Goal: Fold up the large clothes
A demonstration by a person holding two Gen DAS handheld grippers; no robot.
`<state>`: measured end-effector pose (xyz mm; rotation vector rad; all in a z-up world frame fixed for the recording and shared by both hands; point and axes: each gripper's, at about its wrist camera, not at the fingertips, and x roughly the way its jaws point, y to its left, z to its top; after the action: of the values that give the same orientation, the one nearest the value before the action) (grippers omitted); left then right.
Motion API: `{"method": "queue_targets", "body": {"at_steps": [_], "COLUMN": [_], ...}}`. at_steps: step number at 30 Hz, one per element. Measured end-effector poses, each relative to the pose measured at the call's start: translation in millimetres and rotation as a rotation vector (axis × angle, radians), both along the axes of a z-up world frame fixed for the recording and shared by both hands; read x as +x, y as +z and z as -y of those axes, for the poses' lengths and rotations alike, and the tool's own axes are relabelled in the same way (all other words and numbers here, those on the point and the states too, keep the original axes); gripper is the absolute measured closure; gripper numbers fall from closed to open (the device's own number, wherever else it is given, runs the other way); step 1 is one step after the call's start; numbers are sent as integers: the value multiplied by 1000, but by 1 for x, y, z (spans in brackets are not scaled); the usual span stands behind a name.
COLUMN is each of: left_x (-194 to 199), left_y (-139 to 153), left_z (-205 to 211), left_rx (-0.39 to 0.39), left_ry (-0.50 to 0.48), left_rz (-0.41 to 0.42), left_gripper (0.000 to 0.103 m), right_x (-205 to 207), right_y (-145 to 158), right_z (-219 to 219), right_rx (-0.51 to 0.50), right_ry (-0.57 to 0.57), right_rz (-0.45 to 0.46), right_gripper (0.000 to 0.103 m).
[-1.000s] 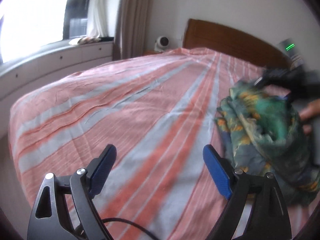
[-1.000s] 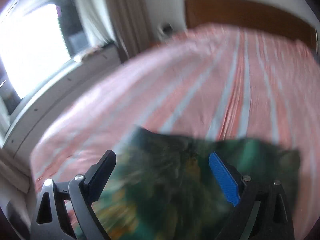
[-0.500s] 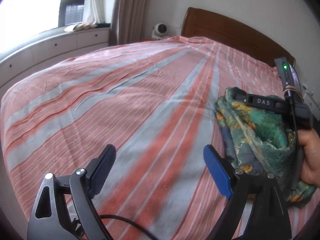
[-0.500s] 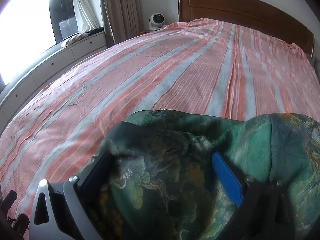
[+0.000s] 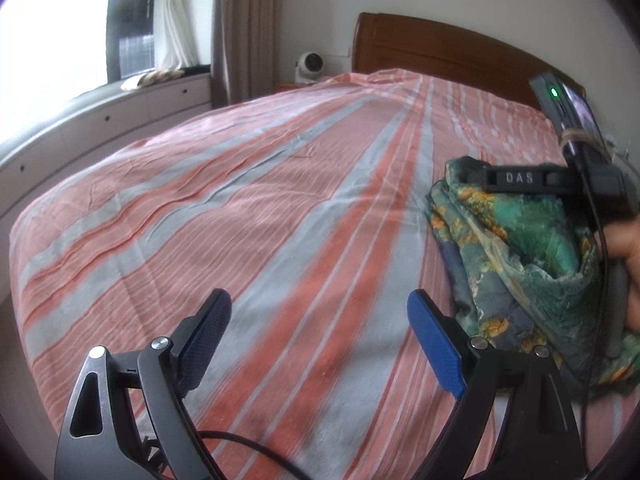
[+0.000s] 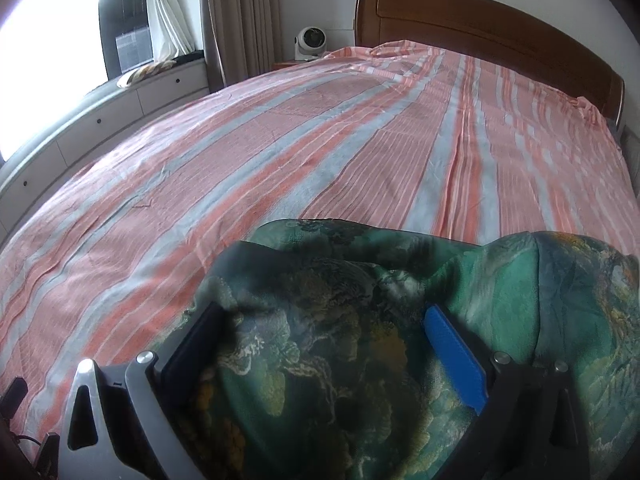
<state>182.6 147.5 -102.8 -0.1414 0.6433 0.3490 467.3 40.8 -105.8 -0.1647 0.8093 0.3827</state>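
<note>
A crumpled green garment (image 5: 512, 248) with an orange and dark floral print lies bunched on the striped bed sheet (image 5: 280, 200), near the right side. My right gripper (image 6: 322, 316) is pushed down into the garment (image 6: 360, 280). Its jaws stand wide, and cloth fills the gap and hides the left fingertip. In the left wrist view a hand (image 5: 628, 248) holds that tool's black housing (image 5: 520, 178) above the bundle. My left gripper (image 5: 318, 308) hovers open over bare sheet, left of the garment, with nothing between its blue pads.
The pink and grey striped sheet (image 6: 360, 140) covers the whole bed up to a wooden headboard (image 6: 480, 28). A small white fan (image 6: 310, 42) stands by it. Along the left run a window bench with drawers (image 6: 120, 116) and brown curtains (image 6: 240, 20).
My right gripper has come down onto the garment, and the cloth now bulges up between its jaws. The left gripper has stayed about where it was, still open.
</note>
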Motion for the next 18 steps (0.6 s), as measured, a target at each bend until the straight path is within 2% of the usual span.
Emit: {"method": "queue_targets", "body": {"at_steps": [5,8,11,13,16,18], "left_x": [3,5,2,-1,-5,-7], "left_y": [-6,-8,-7,-6,-5,-5], "left_z": [6,9,11,10,9,10], "left_rx": [22,24,19,2,-38,-59], "left_ry": [-9,-25,-39,-48,-67,-79], "left_rz": [-20,-30,-23,-12,-7,-10], "left_gripper": [10,10,8,7,7,7], "right_x": [3,-1,-31,-63,-118,-164], "right_y": [13,47,109,144,159,145], "right_z": [-8,-9,5,31,73,110], "right_rx": [-83,-128,-52,20,122,166], "right_ry": [-17,-13,-24,-47,-80,-131], "right_rz": [-78,-113,30,117,188,227], "right_gripper": [2,2,2,2,1,1]}}
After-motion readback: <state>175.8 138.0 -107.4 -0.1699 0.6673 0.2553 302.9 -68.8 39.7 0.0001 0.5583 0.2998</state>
